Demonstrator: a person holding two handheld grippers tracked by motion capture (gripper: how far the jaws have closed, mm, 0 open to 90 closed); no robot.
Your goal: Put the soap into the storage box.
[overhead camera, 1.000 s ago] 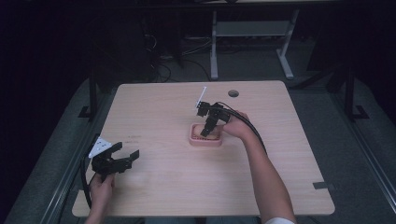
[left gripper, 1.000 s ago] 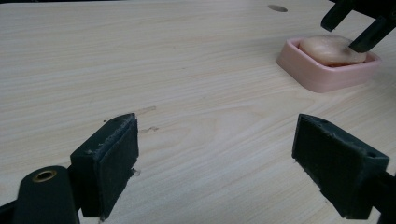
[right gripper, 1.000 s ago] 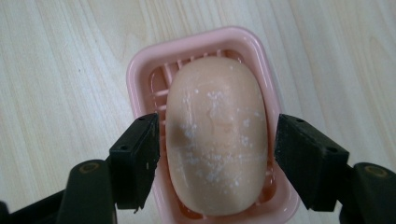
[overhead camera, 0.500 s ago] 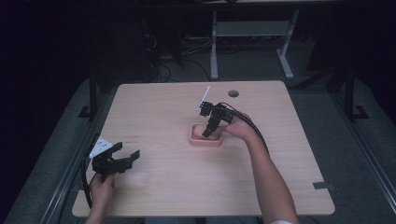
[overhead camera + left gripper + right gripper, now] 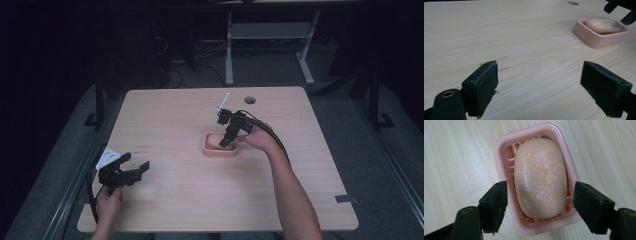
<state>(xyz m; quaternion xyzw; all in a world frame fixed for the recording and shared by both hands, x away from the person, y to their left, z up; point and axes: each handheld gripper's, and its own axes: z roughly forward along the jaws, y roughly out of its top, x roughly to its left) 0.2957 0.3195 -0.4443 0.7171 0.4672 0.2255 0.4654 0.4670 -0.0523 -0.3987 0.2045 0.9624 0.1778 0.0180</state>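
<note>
Since the earlier frame my right gripper (image 5: 539, 202) has just been opening its jaws; otherwise both hands sit much where they were. Landmark for these notes: the pink soap dish (image 5: 219, 145).

Near side: left gripper (image 5: 123, 171) hangs low over the table (image 5: 170, 120) by its near-left corner, well apart from the dish, jaws wide apart, nothing between them. Its own view has the dish off to the far right.

Middle: soap (image 5: 540, 177) lies flat in the dish, white flecks on top. Right gripper is poised right over the dish, jaws parted and standing outside the dish's long walls, pads not pressing on soap or dish as far as I can see.

Beyond the dish: a round hole (image 5: 249, 100) in the tabletop, then table legs and cables in the dark.

Judgement: soap is set down, release is the step in hand. Next I lift the right gripper straight up, keeping the jaws clear of the rim so the dish is not dragged.
</note>
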